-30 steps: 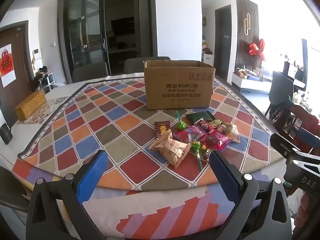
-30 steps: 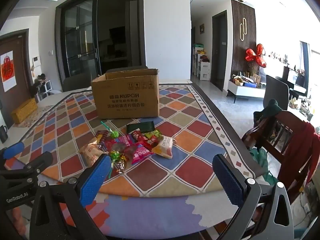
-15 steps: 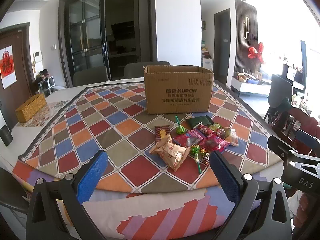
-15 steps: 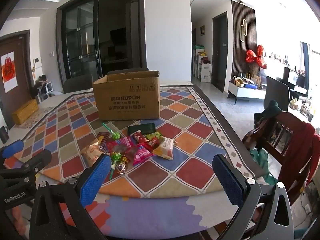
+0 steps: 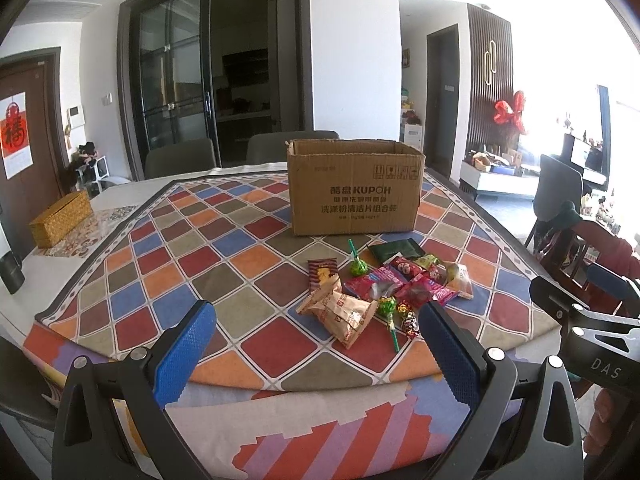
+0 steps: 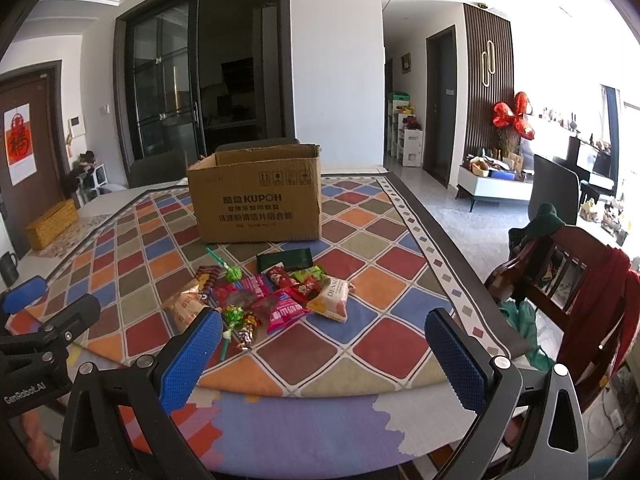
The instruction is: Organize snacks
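Sunlit living space surrounds a counter (image 5: 132, 288) covered by a cloth of coloured diamonds. From the left wrist view, the left hand-held gripper (image 5: 316, 346) hangs at the near edge with its blue-padded jaws spread wide and nothing between them. A brown cardboard box (image 5: 354, 190), open at the top, stands near the middle of the counter. Just in front of it lies the pile of snacks (image 5: 384, 292): a tan paper packet (image 5: 342, 312) nearest the camera, red and pink wrappers behind it, a dark green pouch (image 5: 394, 250) closest to the box, and two green lollipops on sticks. A woven yellow box (image 5: 60, 220) sits far left.

From the right wrist view, the right hand-held gripper (image 6: 324, 352) is likewise wide apart and empty, low at the counter's near edge. The snacks lie beyond its left finger, between it and the cardboard box. An orange-and-white packet (image 6: 330, 300) marks the pile's right side. A wooden chair (image 6: 560, 280) draped in red cloth stands off to the right.
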